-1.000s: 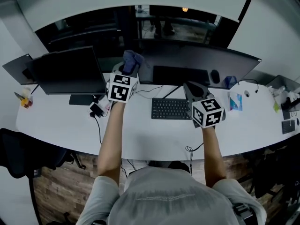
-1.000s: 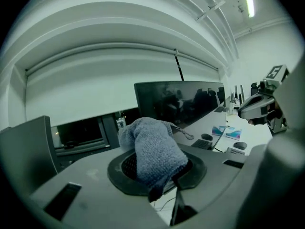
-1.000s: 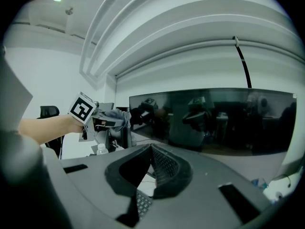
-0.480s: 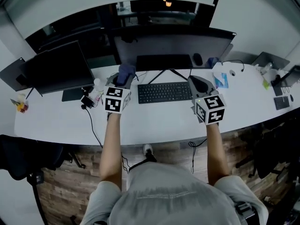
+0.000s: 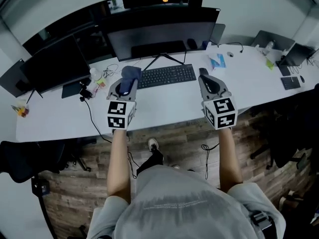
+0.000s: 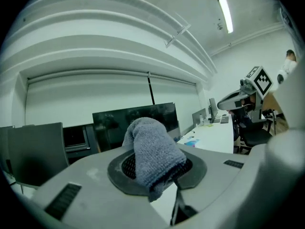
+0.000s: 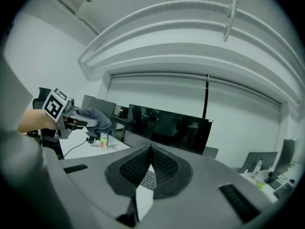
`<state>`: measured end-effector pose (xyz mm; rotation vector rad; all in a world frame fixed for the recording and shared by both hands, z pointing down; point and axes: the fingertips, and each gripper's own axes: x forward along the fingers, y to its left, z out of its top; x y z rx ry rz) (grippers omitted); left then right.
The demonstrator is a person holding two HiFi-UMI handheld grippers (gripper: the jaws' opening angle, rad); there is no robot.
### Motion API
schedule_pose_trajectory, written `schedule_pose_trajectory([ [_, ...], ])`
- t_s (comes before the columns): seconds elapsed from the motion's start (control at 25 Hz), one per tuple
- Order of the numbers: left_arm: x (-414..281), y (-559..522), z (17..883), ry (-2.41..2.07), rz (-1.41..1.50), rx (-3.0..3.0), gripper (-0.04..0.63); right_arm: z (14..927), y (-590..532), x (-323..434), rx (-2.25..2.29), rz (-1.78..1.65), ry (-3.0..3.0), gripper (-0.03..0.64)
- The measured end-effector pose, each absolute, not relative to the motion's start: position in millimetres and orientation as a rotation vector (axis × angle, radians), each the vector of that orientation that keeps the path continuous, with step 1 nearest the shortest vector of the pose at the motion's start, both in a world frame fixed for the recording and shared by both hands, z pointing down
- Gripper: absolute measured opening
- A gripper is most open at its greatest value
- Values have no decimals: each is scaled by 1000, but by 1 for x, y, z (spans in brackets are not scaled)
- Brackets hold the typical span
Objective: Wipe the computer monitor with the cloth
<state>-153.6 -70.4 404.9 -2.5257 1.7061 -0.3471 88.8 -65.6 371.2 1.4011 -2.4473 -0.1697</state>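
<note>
The left gripper [image 5: 125, 87] is clamped on the grey cloth [image 6: 153, 149], which bunches up out of its jaws in a soft hump and hangs a little over the front of them. The right gripper [image 7: 150, 165] has its jaws pressed together with nothing between them. What has changed over the last second is distance. Both grippers were reaching well over the desk [image 5: 249, 81], with the cloth raised close to the lower left part of the monitor [image 5: 162, 34]. Now they have been drawn back towards the person, so that they sit over the front of the desk with their marker cubes at its edge, and the keyboard [image 5: 167, 76] lies between them and the screen. The person has stepped back too, since more floor shows below the desk than before. The cloth is now well apart from the monitor and touches nothing but the gripper. That suggests the wiping contact is broken: either a pass has ended or the person is repositioning. Any further wiping would need the left gripper carried forward over the keyboard again.
</note>
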Motion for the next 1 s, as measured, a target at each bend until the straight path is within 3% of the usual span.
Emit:
schedule_pose_trajectory([
  [0.4, -97, 29, 364, 1545, -255, -2504, 83, 359, 23, 120, 1433, -219, -2453, 2],
  [1.0, -74, 91, 314, 1427, -176, -2448, 83, 315, 82, 111, 1410, -343, -2499, 2],
])
